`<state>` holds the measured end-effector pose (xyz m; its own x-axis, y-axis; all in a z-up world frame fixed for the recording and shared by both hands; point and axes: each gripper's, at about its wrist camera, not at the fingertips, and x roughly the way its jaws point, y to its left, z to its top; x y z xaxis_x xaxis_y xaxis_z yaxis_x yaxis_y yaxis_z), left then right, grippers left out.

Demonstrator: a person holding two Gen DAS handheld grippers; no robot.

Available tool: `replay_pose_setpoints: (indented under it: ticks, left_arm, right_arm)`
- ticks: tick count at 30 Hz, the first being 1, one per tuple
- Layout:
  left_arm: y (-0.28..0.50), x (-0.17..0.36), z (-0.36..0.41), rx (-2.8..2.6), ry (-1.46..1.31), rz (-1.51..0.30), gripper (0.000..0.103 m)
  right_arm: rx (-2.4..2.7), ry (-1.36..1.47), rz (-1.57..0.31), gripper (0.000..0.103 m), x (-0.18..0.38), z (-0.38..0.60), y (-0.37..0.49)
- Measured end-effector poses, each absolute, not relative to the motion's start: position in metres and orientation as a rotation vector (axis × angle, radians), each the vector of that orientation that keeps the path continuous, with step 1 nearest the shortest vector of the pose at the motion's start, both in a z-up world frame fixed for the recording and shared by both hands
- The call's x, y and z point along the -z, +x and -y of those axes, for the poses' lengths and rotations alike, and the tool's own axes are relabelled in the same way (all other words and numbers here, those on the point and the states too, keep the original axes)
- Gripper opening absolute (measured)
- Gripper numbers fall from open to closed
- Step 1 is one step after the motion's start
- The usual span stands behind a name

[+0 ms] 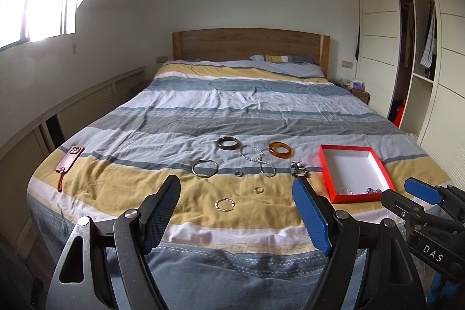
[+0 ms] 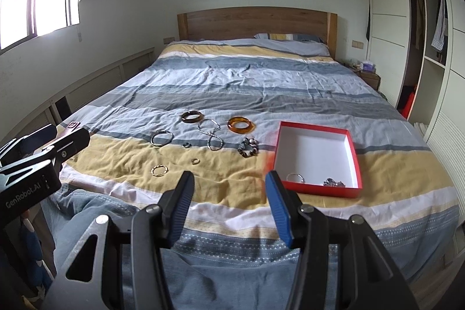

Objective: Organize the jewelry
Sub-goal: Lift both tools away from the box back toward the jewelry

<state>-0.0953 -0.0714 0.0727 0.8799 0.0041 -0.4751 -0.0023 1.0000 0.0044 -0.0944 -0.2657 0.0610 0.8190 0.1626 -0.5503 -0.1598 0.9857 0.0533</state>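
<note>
Hovering low over the foot of the bed (image 1: 203, 112), both tongs empty: left gripper (image 1: 235, 193) gaping wide, right gripper (image 2: 229, 188) parted somewhat less, gripping nothing. Lying scattered on the striped cover, at twelve o'clock from the left tongs: dark bangle (image 1: 228, 142), amber bangle (image 1: 280, 149), silver chain (image 1: 258, 160) looping between them, thin hoop (image 1: 204, 168) at eleven, small ring (image 1: 238, 173) too tiny to make out clearly, gold ring (image 1: 258, 189), twisted gold hoop (image 1: 224, 204) nearest. Sitting at one o'clock, beaded bracelet (image 1: 299, 167), partly hidden behind the blue fingertip in the left view, showing whole in the right view. Resting at two o'clock, red box (image 1: 325, 164), holding a silver ring (image 1: 345, 191) and a glittery piece (image 1: 373, 190) in its near corner, the latter hard to identify. Lying far off at ten o'clock, brown case (image 1: 69, 159). Cutting off at frame edges: each gripper in the other's view, only partly showing.
</note>
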Motion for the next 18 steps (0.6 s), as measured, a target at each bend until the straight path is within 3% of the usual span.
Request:
replay_pose_setpoints:
  ticks: [18]
  left_arm:
    - [-0.086,-0.059,0.053,-0.046,-0.022,-0.514,0.079]
  right_arm:
    - [-0.167,-0.016,-0.614,0.049,-0.048,0.255,-0.084]
